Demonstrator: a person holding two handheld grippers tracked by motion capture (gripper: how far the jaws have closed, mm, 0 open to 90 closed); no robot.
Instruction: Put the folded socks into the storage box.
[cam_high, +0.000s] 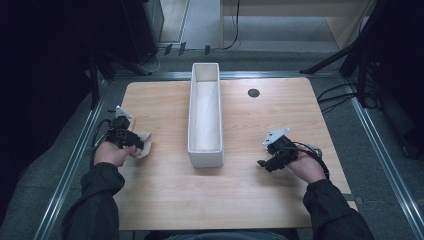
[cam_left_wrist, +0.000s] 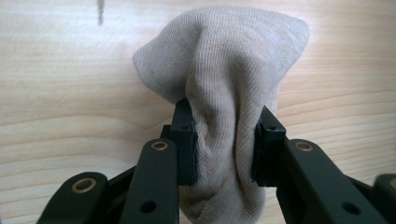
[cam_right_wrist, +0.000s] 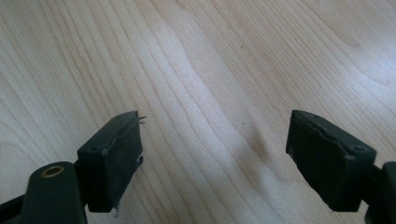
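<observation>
A beige sock (cam_left_wrist: 229, 88) is pinched between the jaws of my left gripper (cam_left_wrist: 224, 140), which is shut on it; its bunched end bulges out past the fingertips above the wooden table (cam_left_wrist: 56, 93). In the high view the left gripper (cam_high: 131, 142) sits at the table's left side with the sock (cam_high: 144, 145) sticking out to its right. My right gripper (cam_right_wrist: 212, 154) is open, its jaws wide apart over bare wood. In the high view the right gripper (cam_high: 265, 161) rests at the right of the table, pointing left.
A long white rectangular bin (cam_high: 205, 114) stands in the middle of the table, running front to back, with pale contents inside. A small dark hole (cam_high: 253, 92) marks the tabletop at the back right. Metal rails (cam_high: 75, 155) border the table's sides.
</observation>
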